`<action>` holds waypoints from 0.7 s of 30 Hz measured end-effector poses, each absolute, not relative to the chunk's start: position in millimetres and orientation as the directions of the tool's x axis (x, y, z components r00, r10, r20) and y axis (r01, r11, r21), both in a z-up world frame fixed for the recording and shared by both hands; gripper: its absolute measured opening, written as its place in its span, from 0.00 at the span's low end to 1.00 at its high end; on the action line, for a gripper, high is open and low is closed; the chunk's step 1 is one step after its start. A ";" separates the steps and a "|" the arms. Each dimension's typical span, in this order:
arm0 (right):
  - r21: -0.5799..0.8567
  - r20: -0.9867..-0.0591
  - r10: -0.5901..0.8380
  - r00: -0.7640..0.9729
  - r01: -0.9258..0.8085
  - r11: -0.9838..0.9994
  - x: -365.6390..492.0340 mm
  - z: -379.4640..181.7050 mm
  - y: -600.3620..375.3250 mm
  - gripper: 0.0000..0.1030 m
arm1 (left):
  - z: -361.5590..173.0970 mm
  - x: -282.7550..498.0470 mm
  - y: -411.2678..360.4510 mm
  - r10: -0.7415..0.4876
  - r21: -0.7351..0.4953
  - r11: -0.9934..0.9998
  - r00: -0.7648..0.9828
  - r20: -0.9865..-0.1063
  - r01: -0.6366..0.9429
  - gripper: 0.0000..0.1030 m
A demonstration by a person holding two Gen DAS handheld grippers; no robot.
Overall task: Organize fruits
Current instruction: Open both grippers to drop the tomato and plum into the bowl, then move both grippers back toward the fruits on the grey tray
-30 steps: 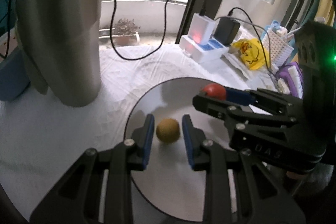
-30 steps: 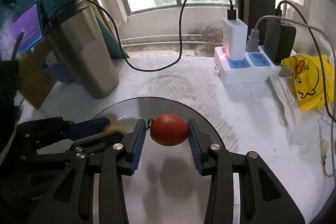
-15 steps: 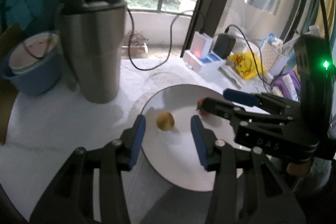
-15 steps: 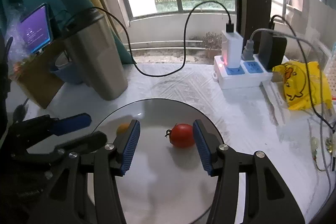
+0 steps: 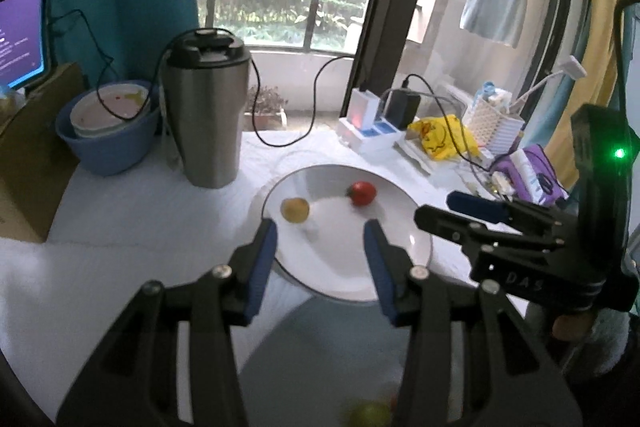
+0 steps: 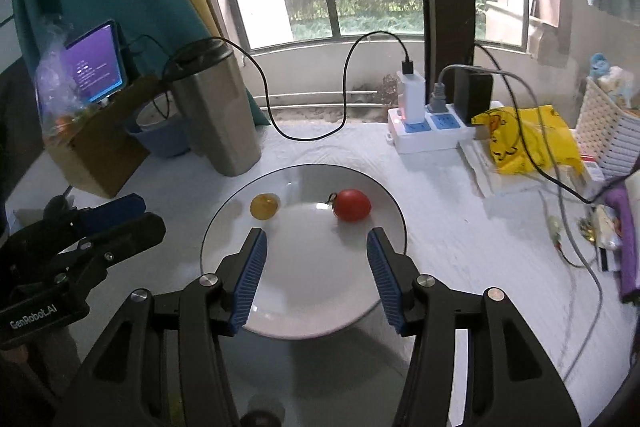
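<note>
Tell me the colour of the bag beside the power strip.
Yellow bag with a duck print; clearest in the right wrist view.

plate (image 6: 384, 203): glossy white ceramic look, smooth, thin dark rim
red fruit (image 6: 352, 205): smooth, shiny skin
yellow fruit (image 6: 265, 206): smooth, duller skin
tumbler (image 5: 206, 115): brushed metal, satin sheen; black plastic lid
tabletop (image 6: 460, 239): white cloth cover, matt, finely wrinkled
left claw (image 5: 320, 263): matt black plastic; blue ribbed pads
right claw (image 6: 316, 267): matt black plastic, metal screws; blue ribbed pads
box (image 6: 100, 147): brown cardboard, matt
basin (image 5: 108, 143): blue plastic, smooth
bag (image 6: 524, 139): yellow plastic film, crinkled, glossy
</note>
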State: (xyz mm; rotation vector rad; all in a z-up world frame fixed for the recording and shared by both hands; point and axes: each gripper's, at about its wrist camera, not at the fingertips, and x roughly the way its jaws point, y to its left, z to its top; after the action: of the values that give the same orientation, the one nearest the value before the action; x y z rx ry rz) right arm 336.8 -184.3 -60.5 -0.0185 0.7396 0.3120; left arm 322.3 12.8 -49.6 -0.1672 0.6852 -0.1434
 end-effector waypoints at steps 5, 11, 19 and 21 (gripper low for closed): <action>0.076 -0.655 0.272 0.705 -0.297 0.952 309.5 -52.3 -184.7 0.53 | -43.1 293.9 8.4 -0.178 -0.193 0.978 0.778 -0.602 0.075 0.46; 0.070 -0.643 0.279 0.713 -0.308 0.949 277.2 -45.1 -185.1 0.53 | -39.1 262.1 5.5 -0.178 -0.193 0.978 0.784 -0.594 0.076 0.49; 0.054 -0.632 0.275 0.724 -0.313 0.948 234.4 -42.8 -184.5 0.53 | -31.4 220.4 3.1 -0.169 -0.196 0.978 0.807 -0.567 0.067 0.66; 0.055 -0.631 0.277 0.724 -0.314 0.948 225.9 -43.5 -183.3 0.53 | -30.5 212.5 2.2 -0.168 -0.198 0.978 0.808 -0.565 0.065 0.66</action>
State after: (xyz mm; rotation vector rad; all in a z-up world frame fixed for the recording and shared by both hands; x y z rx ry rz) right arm 225.9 -183.3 -43.5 -0.0574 0.6871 0.3262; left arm 212.5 2.2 -30.5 -0.1729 0.6184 -0.1255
